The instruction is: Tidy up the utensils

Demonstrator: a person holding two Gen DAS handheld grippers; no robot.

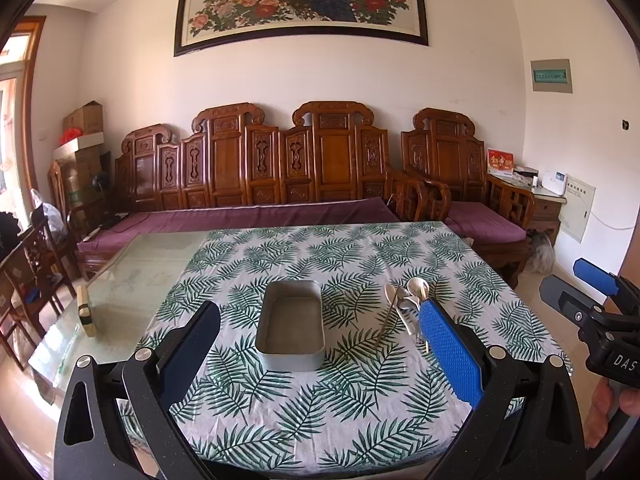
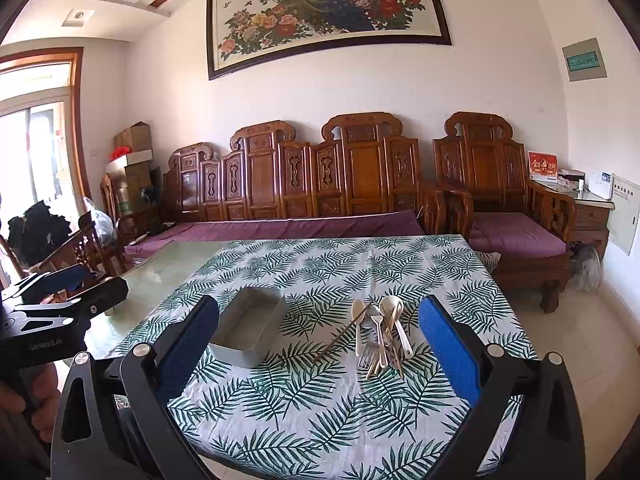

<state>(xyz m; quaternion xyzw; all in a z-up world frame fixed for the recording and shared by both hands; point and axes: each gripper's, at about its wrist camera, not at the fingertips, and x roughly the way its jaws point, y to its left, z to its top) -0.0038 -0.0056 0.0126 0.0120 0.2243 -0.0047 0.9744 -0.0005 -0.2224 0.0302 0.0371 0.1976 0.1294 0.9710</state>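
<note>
We see tabletop point(image 2: 460, 280), leaf cloth. Gray tray point(image 2: 248, 326) empty, left of utensil pile point(image 2: 380, 332), apart. Pile dead ahead of our right hand-held gripper point(image 2: 316, 356), handles pointing toward us; right nearer. Left hand-held gripper point(image 1: 320, 352) faces tray. Both held wide apart, empty.

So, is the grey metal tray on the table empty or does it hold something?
Empty. The grey tray shows only its bare floor in both views; the utensils lie in a pile on the tablecloth beside it.
</note>
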